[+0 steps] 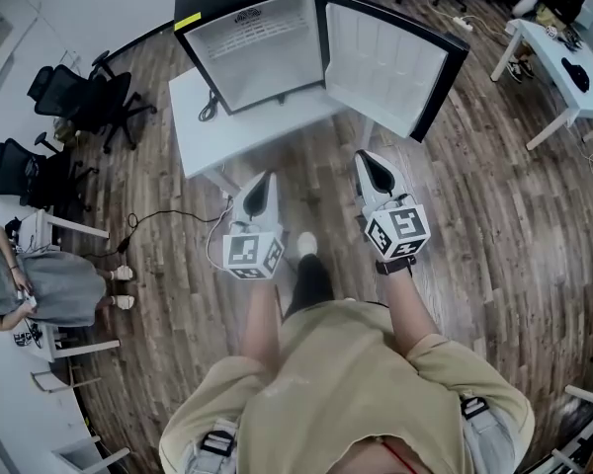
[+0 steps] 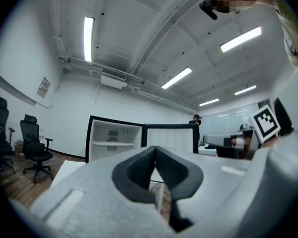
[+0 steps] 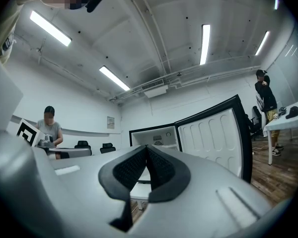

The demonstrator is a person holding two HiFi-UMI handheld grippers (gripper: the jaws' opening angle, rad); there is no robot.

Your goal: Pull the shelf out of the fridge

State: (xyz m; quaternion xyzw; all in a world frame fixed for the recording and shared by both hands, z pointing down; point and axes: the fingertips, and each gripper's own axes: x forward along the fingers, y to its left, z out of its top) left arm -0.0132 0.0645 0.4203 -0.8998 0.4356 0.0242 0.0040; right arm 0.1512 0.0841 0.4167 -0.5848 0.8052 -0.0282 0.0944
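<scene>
On the bench [image 1: 239, 134], fridge [image 1: 262, 42] door open, shelf [image 2: 111, 143] inside at mid-height. Left hand-held gripper [image 1: 264, 180] and right hand-held gripper [image 1: 369, 162]: the 2 closed tight, empty, well short. Shelf likely light, stiff, slick; pinch its front edge.

The fridge [image 2: 114, 135] was partly hidden low down behind the left gripper [image 2: 155, 152]; a seated person [image 1: 49, 284] was cut by the head view's left edge.
</scene>
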